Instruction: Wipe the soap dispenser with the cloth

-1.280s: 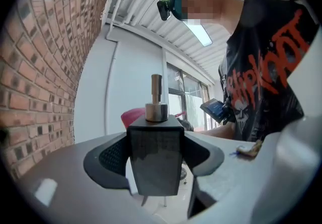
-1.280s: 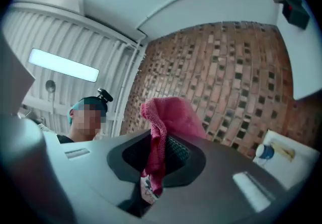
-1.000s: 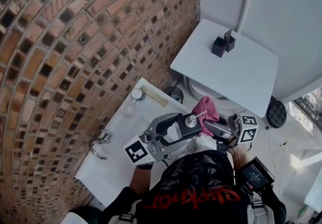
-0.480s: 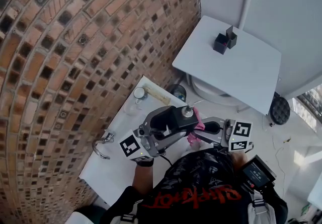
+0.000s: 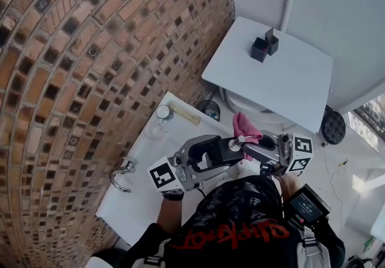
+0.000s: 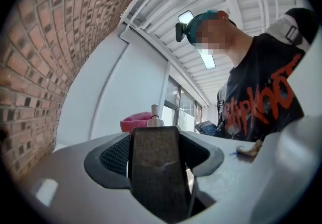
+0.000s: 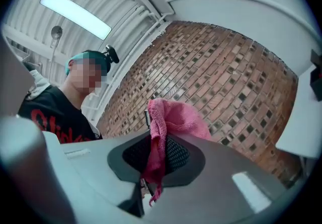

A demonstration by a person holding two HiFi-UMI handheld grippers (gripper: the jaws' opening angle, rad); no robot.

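In the head view my left gripper (image 5: 221, 152) is shut on the dark body of the soap dispenser (image 5: 228, 151) and holds it up over the white sink counter (image 5: 147, 158). The dispenser's silver pump (image 5: 238, 140) sticks out toward the right gripper. My right gripper (image 5: 252, 147) is shut on the pink cloth (image 5: 245, 126), which bunches against the pump top. The left gripper view has the dark dispenser (image 6: 153, 167) filling the gap between the jaws, with the pump (image 6: 155, 116) and the cloth (image 6: 135, 120) behind it. In the right gripper view the cloth (image 7: 173, 120) hangs pinched between the jaws.
A brick wall (image 5: 90, 50) borders the counter on the left. A faucet (image 5: 120, 173), a cup (image 5: 163, 112) and a pale strip (image 5: 184, 113) are on the counter. A white table (image 5: 283, 89) with a black object (image 5: 264, 47) stands behind, a dark round stool (image 5: 331, 132) to the right.
The cloth dipped down beside the dispenser half a second ago and is now back up on the pump top. Both grippers shifted a little and came back, their grips unchanged.
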